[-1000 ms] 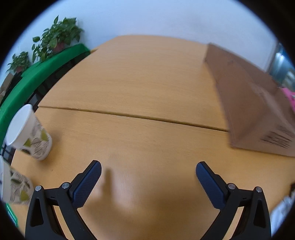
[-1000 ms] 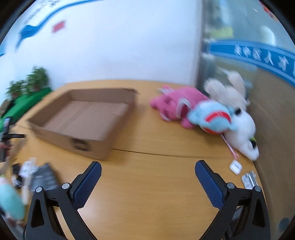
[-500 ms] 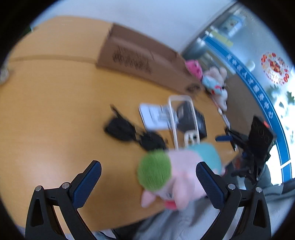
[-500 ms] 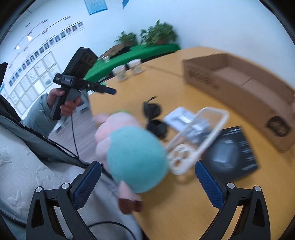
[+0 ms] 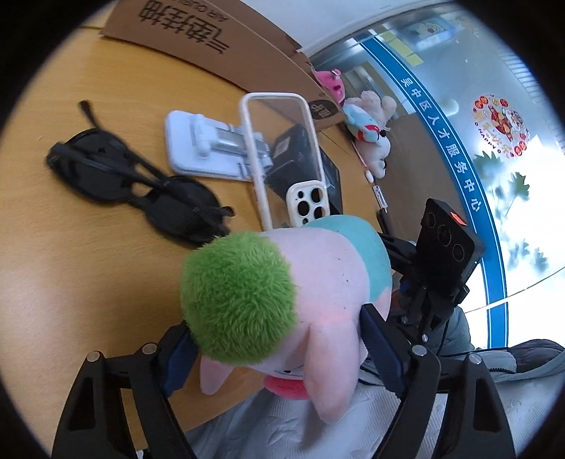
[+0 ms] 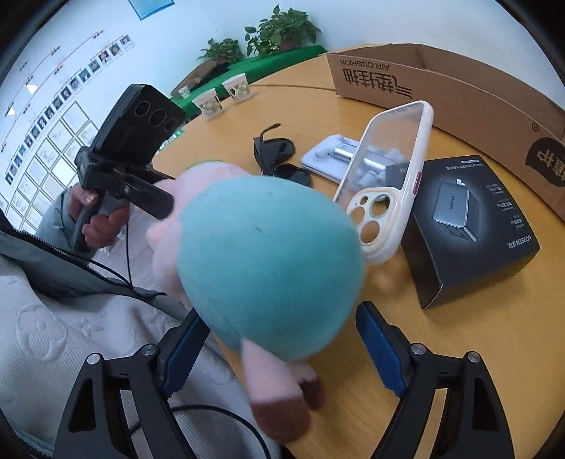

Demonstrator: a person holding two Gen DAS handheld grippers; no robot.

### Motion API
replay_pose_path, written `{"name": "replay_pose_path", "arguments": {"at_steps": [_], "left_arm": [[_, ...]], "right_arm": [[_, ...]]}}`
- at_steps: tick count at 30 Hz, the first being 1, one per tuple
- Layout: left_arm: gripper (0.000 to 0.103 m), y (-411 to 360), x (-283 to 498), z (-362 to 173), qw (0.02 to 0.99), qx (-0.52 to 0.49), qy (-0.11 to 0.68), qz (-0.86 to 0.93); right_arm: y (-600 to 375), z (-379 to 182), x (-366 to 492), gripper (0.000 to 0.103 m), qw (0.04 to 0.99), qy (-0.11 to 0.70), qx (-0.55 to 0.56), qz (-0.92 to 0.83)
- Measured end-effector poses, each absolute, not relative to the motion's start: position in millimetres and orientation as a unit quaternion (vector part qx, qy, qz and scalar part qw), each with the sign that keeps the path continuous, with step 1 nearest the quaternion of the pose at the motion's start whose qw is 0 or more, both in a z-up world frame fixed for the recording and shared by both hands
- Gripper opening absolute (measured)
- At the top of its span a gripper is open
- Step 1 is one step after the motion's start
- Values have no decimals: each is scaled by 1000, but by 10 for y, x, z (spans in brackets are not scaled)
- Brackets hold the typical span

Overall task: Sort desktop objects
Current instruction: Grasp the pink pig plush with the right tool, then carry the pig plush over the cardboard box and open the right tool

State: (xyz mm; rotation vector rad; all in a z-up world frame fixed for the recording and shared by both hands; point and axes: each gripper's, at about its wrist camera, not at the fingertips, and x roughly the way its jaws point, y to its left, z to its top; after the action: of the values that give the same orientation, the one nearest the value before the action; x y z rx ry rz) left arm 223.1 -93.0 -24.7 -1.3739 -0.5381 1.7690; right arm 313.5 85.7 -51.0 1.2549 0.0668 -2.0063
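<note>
A pink plush toy (image 5: 317, 282) with a green tuft and a teal body (image 6: 268, 261) lies at the near edge of the wooden table. My left gripper (image 5: 279, 346) is open around its head end, fingers on both sides. My right gripper (image 6: 279, 346) is open around its teal body end. Behind the toy lie black sunglasses (image 5: 130, 176), a white phone stand (image 5: 208, 148), a clear phone case (image 5: 282, 155) and a black charger box (image 6: 469, 222).
A long cardboard box (image 6: 441, 88) stands across the back of the table. Other plush toys (image 5: 367, 123) lie beyond its end. Paper cups (image 6: 219, 95) and potted plants (image 6: 275, 31) are at the far left. My lap is below the table edge.
Both grippers have swung from the far table to the near edge and closed in on the plush toy from opposite sides. The toy now sits between both pairs of fingers.
</note>
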Motion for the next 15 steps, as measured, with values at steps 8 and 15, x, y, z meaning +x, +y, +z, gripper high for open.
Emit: {"name": "replay_pose_path", "arguments": {"at_steps": [8,15], "left_arm": [[77,-662,2116,180,410,-495,-151,751],[77,-601,1734,1127,447,-352,-107,815]], "right_arm": [[923,-402,3145,70,337,15,466,-818],[1089,452,2957,69,288,46,350,-890]]}}
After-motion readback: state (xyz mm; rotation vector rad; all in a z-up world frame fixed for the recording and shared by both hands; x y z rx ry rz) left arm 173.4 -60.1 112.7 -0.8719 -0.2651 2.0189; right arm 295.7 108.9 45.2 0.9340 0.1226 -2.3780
